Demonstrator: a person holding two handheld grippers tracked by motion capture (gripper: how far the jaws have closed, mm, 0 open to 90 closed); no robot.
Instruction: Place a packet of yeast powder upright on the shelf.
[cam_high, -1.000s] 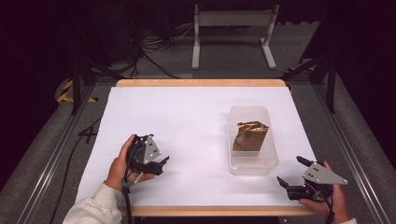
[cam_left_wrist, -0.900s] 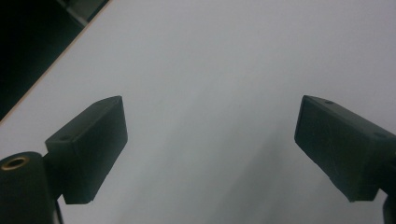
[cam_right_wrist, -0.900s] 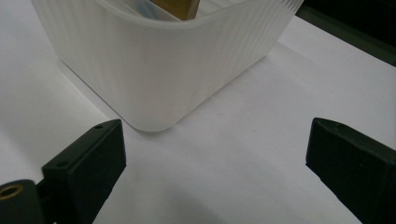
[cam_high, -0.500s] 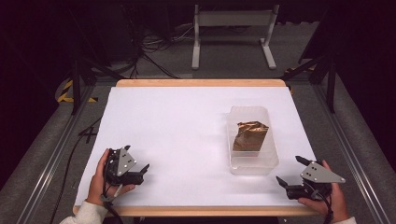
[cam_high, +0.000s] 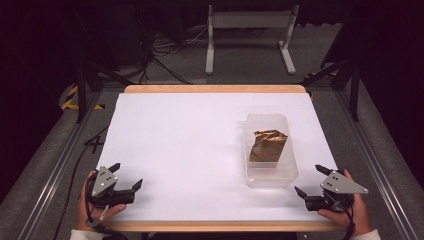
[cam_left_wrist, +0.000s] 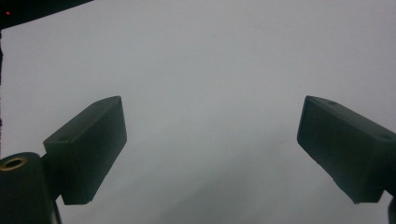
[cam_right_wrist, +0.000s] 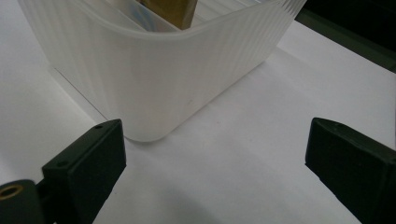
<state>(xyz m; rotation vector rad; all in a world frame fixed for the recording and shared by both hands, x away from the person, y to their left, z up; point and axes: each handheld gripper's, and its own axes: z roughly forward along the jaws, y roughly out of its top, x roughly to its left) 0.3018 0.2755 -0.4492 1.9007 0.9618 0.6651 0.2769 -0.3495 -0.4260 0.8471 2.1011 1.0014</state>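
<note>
A clear plastic tub (cam_high: 270, 175) stands on the right half of the white table (cam_high: 190, 145) and holds a crumpled gold-brown packet (cam_high: 267, 145). My right gripper (cam_high: 311, 181) rests open at the table's front right corner, just right of the tub. In the right gripper view its jaws stand wide apart around nothing (cam_right_wrist: 215, 172), with the tub's ribbed wall (cam_right_wrist: 154, 79) close ahead. My left gripper (cam_high: 125, 176) sits open at the front left corner. The left gripper view has its empty jaws (cam_left_wrist: 210, 149) spread over bare white table (cam_left_wrist: 210, 70).
The table's wooden edge (cam_high: 215, 226) runs along the front, between the person's two hands. Dark floor with cables (cam_high: 165, 55) and a grey metal stand (cam_high: 250, 35) lie beyond the far edge. Metal rails (cam_high: 55, 165) flank both sides.
My left gripper has drawn back from the table's middle left toward the front left corner. The right gripper has barely moved, and the tub stays put.
</note>
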